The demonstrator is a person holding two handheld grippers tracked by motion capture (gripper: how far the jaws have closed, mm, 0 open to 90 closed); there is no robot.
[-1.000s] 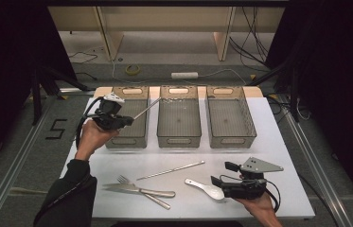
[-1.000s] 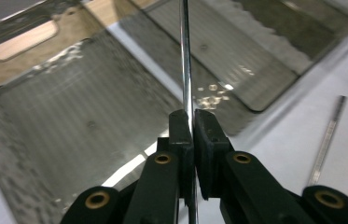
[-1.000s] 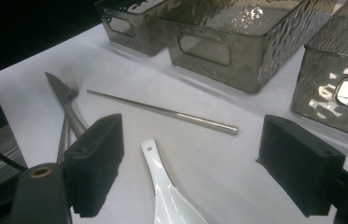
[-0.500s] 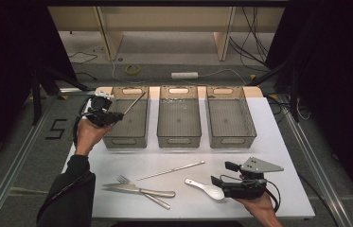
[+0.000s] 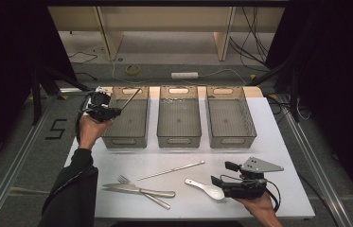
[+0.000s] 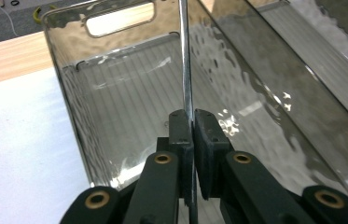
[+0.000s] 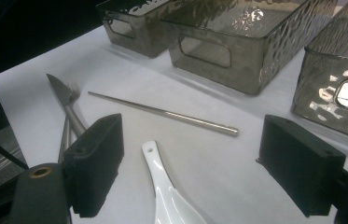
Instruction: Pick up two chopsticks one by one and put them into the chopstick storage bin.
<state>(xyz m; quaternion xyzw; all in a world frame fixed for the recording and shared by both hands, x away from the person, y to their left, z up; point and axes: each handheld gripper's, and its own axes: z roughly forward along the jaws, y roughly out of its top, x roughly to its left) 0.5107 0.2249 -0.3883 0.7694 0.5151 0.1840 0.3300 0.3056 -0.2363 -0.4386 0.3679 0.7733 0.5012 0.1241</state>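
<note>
Chopstick (image 6: 185,56) pinched between left fingers (image 6: 181,135)

Overhead camera faces forward; claw cameras close, sharing bins (image 5: 179,118).

In the left gripper view, the metal rod (image 6: 185,56) is running off the frame's top edge, while its lower end is disappearing between the hand-held gripper's (image 6: 192,128) pads. In the right gripper view, the white spoon's (image 7: 164,186) bowl is being cut off at the bottom.

white table (image 5: 278,142), three bins (image 5: 179,122), chopstick (image 5: 170,170), knife (image 5: 138,190), fork (image 5: 142,191), spoon (image 5: 206,188)
</note>
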